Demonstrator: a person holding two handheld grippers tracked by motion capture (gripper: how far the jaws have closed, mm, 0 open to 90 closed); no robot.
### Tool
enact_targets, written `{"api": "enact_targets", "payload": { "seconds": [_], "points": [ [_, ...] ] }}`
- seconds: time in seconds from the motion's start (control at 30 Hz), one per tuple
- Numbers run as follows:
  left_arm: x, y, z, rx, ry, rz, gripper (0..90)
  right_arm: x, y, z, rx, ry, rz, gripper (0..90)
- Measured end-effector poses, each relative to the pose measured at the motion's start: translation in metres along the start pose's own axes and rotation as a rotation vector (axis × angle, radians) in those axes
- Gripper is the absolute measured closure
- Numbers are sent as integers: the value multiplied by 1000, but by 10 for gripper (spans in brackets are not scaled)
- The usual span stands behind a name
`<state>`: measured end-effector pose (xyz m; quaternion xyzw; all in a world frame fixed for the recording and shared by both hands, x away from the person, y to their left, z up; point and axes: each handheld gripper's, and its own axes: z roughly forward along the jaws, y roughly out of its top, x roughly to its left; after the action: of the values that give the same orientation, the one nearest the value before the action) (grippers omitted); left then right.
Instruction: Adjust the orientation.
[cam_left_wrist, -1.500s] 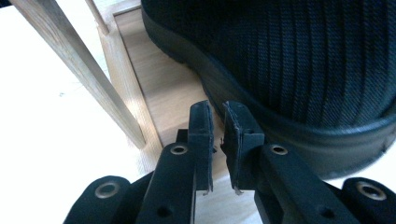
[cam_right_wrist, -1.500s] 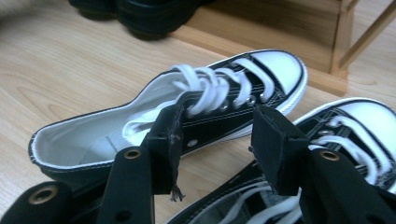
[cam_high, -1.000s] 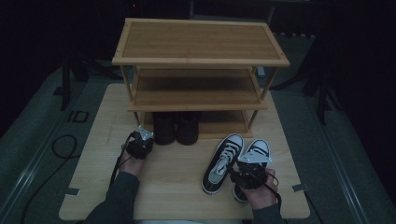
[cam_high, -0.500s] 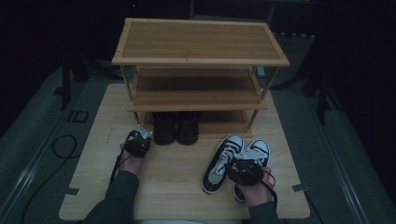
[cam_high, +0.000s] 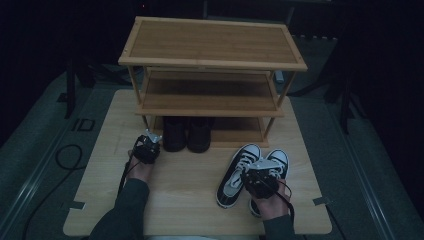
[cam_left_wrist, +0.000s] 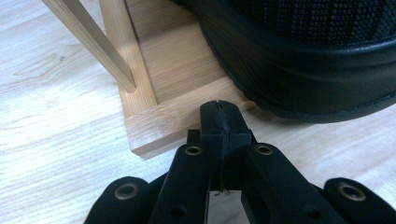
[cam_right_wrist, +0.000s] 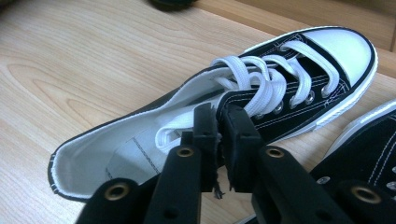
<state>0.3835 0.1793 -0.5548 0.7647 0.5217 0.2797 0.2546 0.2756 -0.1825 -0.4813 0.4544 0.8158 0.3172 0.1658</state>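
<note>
Right gripper (cam_high: 260, 176) sits nearest, low over the front right of the bench (cam_high: 190, 200). Its jaws stand nearly together, a thin gap left, nothing held; in the right gripper view they hover just above the open collar of the left sneaker (cam_right_wrist: 261, 98). That shoe lies directly ahead of and under the tips, heel toward the person, white toe cap pointing away toward the rack, long axis slightly slanted. Its mate, the right sneaker (cam_high: 272, 162), lies just beside it, partly under the hand. The right hand is clearly the nearer one; judgement: the next move is a grasp on the collar or tongue, which needs the jaws opened first.

Left gripper (cam_high: 146, 148) is farther forward, jaws pressed shut and empty, tips (cam_left_wrist: 219, 121) just short of the rack's bottom front rail and beside the dark shoes (cam_high: 187, 134).

Count: two black-and-white sneakers on the bench; two dark shoes, on the bottom shelf; one three-tier wooden shoe rack (cam_high: 212, 60), upper two shelves bare.
</note>
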Motion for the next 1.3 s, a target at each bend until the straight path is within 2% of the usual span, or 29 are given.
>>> {"api": "enact_targets", "payload": {
  "seconds": [0.2,0.3,0.4,0.47,0.63,0.67,0.77,0.87,0.97,1.07,1.17,1.23,1.27,1.3],
  "points": [
    [4,4,4,6,12,-14,900,-1,0,-4,15,-16,-11,873],
    [6,6,6,12,21,-16,900,-6,-3,-9,17,-42,-8,881],
    [6,6,6,18,28,-20,900,-14,-6,-13,14,-58,17,883],
    [6,6,4,25,25,-33,900,-15,-6,-13,10,-52,21,876],
    [0,7,-11,-14,7,-46,900,-11,-5,-9,23,-71,9,826],
    [-4,10,-24,-42,-1,-36,900,-10,-4,-5,40,-87,7,800],
    [-12,17,-41,-84,-27,-22,900,-9,-4,-3,52,-107,11,793],
    [-23,27,-54,-120,-60,-3,900,-8,-3,-2,58,-115,11,786],
    [-41,42,-63,-148,-98,46,899,-8,-3,-1,57,-110,16,777],
    [-58,54,-66,-169,-131,64,895,-9,-3,-1,56,-104,21,766],
    [-77,66,-63,-173,-168,85,892,-9,-3,-1,58,-99,19,755],
    [-81,68,-61,-174,-180,84,889,-9,-3,-1,57,-96,19,753],
    [-93,72,-58,-174,-197,93,889,-9,-4,-1,58,-94,19,747],
    [-99,74,-55,-172,-205,97,889,-9,-4,-1,59,-93,19,746]
  ]
}}
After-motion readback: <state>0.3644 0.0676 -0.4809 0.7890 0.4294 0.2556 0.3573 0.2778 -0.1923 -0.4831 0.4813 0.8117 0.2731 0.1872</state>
